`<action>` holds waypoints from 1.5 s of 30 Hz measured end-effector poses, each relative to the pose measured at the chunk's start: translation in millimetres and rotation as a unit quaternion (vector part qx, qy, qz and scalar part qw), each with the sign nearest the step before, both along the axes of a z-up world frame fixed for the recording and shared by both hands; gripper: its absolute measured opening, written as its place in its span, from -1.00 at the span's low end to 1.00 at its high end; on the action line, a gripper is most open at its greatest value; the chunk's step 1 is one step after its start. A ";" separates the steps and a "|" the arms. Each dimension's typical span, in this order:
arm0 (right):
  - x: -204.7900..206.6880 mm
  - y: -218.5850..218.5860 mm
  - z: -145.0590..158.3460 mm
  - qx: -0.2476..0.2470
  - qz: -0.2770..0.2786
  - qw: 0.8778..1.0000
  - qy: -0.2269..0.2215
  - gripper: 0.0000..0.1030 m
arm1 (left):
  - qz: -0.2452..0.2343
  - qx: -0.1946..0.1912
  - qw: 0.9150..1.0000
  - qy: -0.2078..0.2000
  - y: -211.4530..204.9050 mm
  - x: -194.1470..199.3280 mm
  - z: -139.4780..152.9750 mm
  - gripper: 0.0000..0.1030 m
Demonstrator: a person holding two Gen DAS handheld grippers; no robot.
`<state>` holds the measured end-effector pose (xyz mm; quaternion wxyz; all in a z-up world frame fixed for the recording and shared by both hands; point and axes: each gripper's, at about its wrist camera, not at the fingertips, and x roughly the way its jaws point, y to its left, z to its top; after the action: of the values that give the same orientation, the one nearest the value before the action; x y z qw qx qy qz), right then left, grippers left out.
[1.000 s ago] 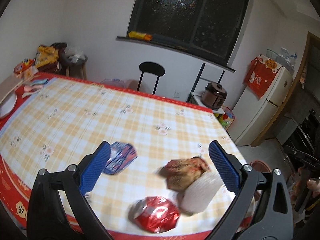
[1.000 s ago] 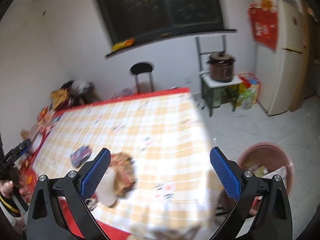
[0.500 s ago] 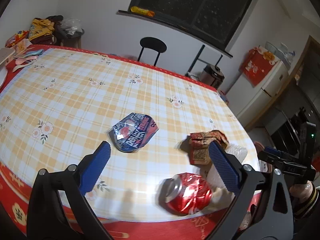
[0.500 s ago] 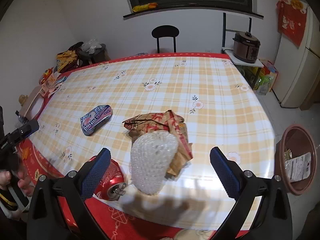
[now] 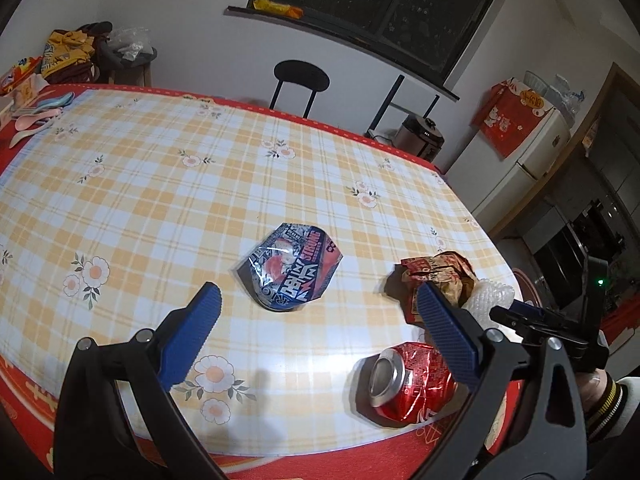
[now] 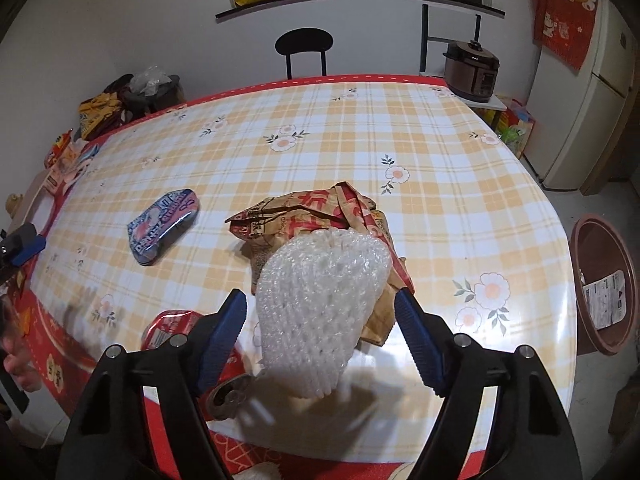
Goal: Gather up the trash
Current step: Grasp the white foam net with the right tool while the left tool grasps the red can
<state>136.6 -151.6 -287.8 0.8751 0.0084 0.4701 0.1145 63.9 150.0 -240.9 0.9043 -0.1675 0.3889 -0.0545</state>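
Several pieces of trash lie near the front of a checked tablecloth: a flattened blue can (image 5: 294,269) (image 6: 163,225), a crushed red can (image 5: 412,382) (image 6: 176,330), a crumpled brown paper bag (image 5: 438,278) (image 6: 316,212) and a white foam net sleeve (image 6: 324,312) (image 5: 490,300). My left gripper (image 5: 320,332) is open above the table, just short of the blue can. My right gripper (image 6: 322,340) is open with its blue fingers on either side of the foam sleeve. It also shows at the right edge of the left wrist view (image 5: 520,314).
A brown waste bin (image 6: 604,284) with some litter stands on the floor right of the table (image 6: 360,128). A black chair (image 6: 304,46) stands at the far side. Spoons (image 5: 36,114) and snack packs (image 6: 66,156) lie at the table's left end. A fridge (image 6: 588,92) is at right.
Both grippers have come lower and closer to the trash. The right gripper swung left from the table's edge and bin and now straddles the foam sleeve, its fingers closer together.
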 end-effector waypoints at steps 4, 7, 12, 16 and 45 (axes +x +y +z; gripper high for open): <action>5.6 2.8 -5.9 0.004 -0.012 1.000 0.008 0.15 | -0.023 0.003 1.000 0.006 -6.0 6.8 1.0 0.87; 4.2 4.4 -3.0 0.008 -0.006 1.000 0.006 -0.14 | -0.051 -0.009 0.999 0.010 -17.3 10.8 -0.4 0.86; 1.3 3.8 7.1 0.030 0.002 1.000 0.003 -0.35 | -0.104 -0.025 0.994 0.022 -45.8 11.9 -11.3 0.68; -7.0 7.8 20.0 0.047 0.016 0.999 -0.012 -0.38 | -0.130 -0.040 0.989 0.053 -59.3 12.5 -29.2 0.32; -22.2 -3.5 34.2 0.061 -0.010 0.997 -0.038 -0.39 | -0.176 -0.063 0.960 0.209 -104.5 32.4 -117.8 -0.21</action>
<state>114.4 -155.2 -253.6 0.8912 0.0620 0.4288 0.1345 96.3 45.6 -358.8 0.7667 -0.1606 0.5881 -0.2013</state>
